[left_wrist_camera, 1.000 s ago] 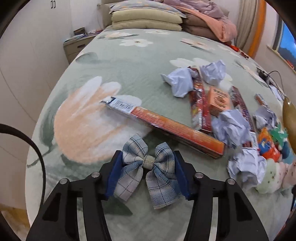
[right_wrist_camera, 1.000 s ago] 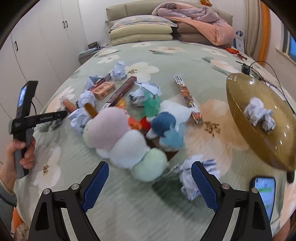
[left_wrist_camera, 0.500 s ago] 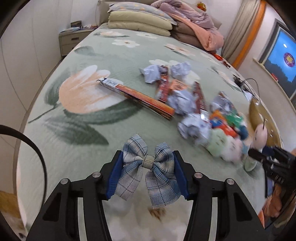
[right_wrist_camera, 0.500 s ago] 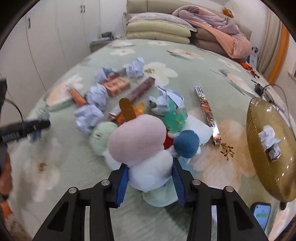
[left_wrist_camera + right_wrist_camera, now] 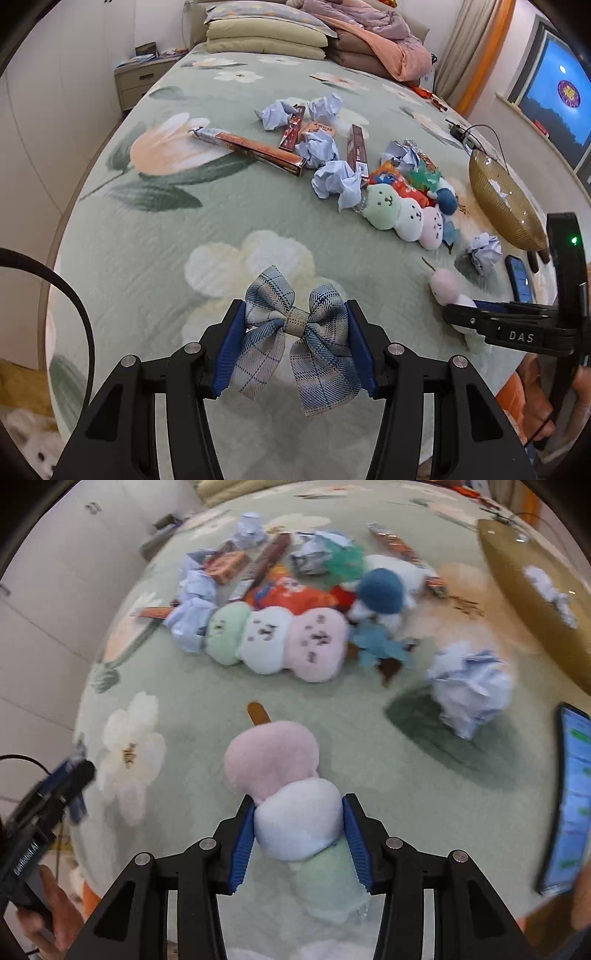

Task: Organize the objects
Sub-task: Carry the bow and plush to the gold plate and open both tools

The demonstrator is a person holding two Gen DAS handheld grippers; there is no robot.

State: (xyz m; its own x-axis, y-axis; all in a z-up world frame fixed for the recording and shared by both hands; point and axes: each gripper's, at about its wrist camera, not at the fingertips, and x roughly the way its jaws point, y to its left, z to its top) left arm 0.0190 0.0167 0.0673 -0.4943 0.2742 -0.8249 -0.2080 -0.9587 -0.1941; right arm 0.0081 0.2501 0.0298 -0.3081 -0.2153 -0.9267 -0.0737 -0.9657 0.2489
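Two grippers are each holding something soft over the floral bedspread. Nearest the left wrist camera, the left gripper is clamping a blue plaid bow between its blue pads, the ribbon tails hanging past the fingers and covering part of them. In the right wrist view, the right gripper is squeezing the white middle ball of a plush dumpling skewer (pink ball and brown stick tip pointing away, green ball tucked underneath and partly hidden between the arms). Farther out, a second three-ball plush is lying among crumpled paper balls and snack boxes, blurred at the edges. A gold bowl and a phone are being cut off at the right.
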